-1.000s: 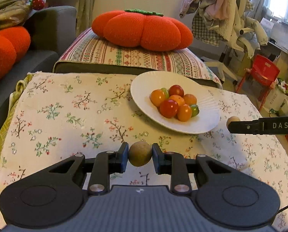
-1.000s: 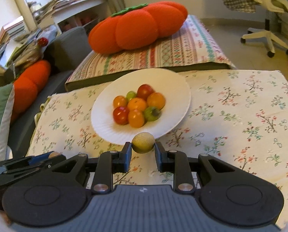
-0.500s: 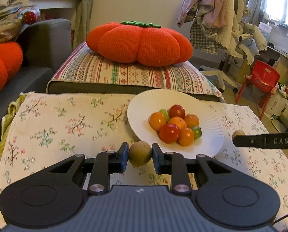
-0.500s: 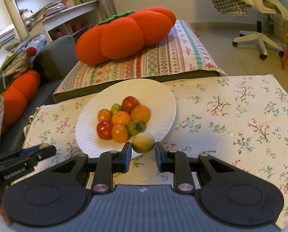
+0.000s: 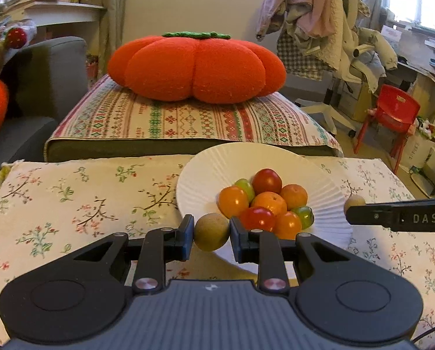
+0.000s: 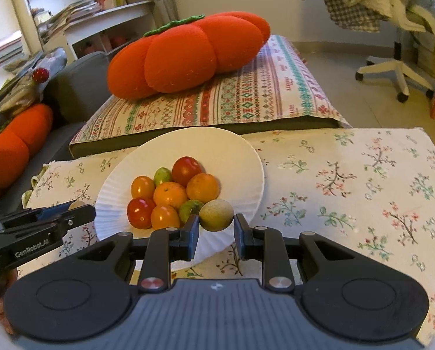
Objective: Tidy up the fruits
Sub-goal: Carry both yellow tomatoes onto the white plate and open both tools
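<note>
Closing in: both hand-held grippers have advanced over the plate (image 6: 246, 157) rim since a second ago. Left hand-held gripper (image 5: 212, 233) clamps a brown fruit (image 5: 212, 232); right hand-held gripper (image 6: 216, 227) clamps a greenish fruit (image 6: 216, 215) beside the pile (image 6: 170, 192). Release looks next.

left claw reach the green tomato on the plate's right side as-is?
Probably not: the left claw is shut on a brown fruit, and the green tomato sits beyond red and orange ones.
</note>
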Tool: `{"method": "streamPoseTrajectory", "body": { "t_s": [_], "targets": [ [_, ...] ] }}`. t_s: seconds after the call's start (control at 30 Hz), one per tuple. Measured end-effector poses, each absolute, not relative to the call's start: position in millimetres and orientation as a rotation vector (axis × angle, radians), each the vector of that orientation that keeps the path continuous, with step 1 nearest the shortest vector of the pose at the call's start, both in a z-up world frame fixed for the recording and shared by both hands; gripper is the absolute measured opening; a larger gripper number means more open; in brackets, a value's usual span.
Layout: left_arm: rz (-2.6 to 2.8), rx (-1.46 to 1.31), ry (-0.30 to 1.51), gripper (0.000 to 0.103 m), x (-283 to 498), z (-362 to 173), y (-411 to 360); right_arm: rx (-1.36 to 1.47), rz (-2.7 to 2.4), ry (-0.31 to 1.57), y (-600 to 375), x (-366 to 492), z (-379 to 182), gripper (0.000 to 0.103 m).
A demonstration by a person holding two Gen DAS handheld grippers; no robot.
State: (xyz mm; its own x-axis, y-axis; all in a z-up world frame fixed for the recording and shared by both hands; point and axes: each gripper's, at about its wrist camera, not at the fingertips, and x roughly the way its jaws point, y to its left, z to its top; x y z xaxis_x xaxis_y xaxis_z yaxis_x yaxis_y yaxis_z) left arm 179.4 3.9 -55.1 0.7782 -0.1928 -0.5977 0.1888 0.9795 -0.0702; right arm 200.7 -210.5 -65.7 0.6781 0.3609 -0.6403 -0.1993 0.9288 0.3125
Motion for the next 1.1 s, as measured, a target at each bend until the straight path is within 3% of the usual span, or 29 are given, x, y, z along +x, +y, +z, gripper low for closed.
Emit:
{"method": "streamPoseTrajectory", "body": {
  "t_s": [0.2,0.33,0.8,1.1],
  "targets": [
    [-0.217,0.001,0.645,0.006,185.5,-59.3,1.1,0.206,0.319,0.764,-208.6,209.2,-75.0,0.023],
    [-0.219,-0.018,0.632,0.032,184.1,-55.7,6.1,0.229,0.312,0.755,-214.0,209.8,-75.2,0.027],
    [-0.191,-0.138,0.67,0.038,170.9,-38.3,31.4,0.359,0.293,0.755,-233.2,202.2,-58.3,0.032],
    [-0.114,-0.133,0.742,0.053,138.4,-27.0,26.8,0.35,0.324,0.768,-227.1,173.4,-44.2,0.037]
  ]
}}
